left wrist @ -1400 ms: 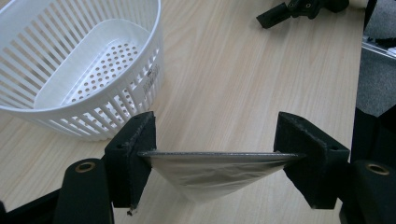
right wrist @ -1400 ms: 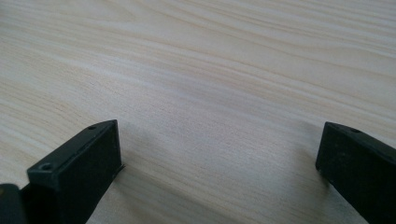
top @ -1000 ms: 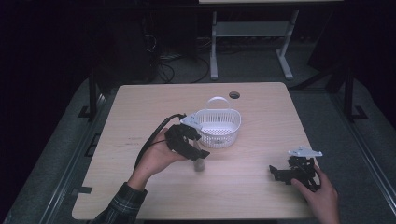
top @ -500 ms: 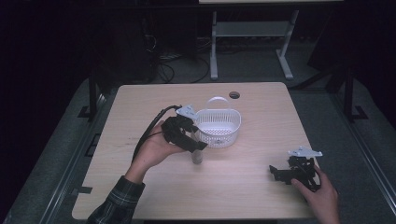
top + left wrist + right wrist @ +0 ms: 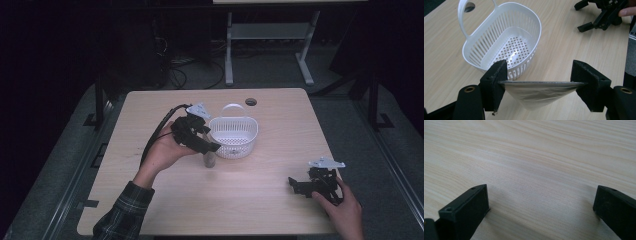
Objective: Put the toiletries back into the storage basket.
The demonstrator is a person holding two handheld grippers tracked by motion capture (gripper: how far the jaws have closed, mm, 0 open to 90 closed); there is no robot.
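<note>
While gripped between the two fingers of the left gripper (image 5: 537, 83), hangs clear of the tabletop (image 5: 260, 200) — a small shiny silver pouch (image 5: 536, 93), flat top edge stretched straight from one pad to the other, body tapering down to a narrow bottom. In the high view, seen as a small grey pouch (image 5: 209, 159) dangling under the left gripper (image 5: 212, 148), just beside the near left wall of the white slotted basket (image 5: 234, 137) and outside it, not over its opening. From the left gripper view, basket (image 5: 501, 40) standing upright right behind the pouch, handle at its far end, perforated floor bare. Held up by the left hand (image 5: 162, 152), plaid sleeve (image 5: 122, 215) at the tabletop's near edge.

Well apart at the near right corner — right gripper (image 5: 300, 185) low over the tabletop in the right hand (image 5: 345, 212), fingers spread wide, bare wood between them in the right gripper view (image 5: 541, 205), nothing grasped.
</note>
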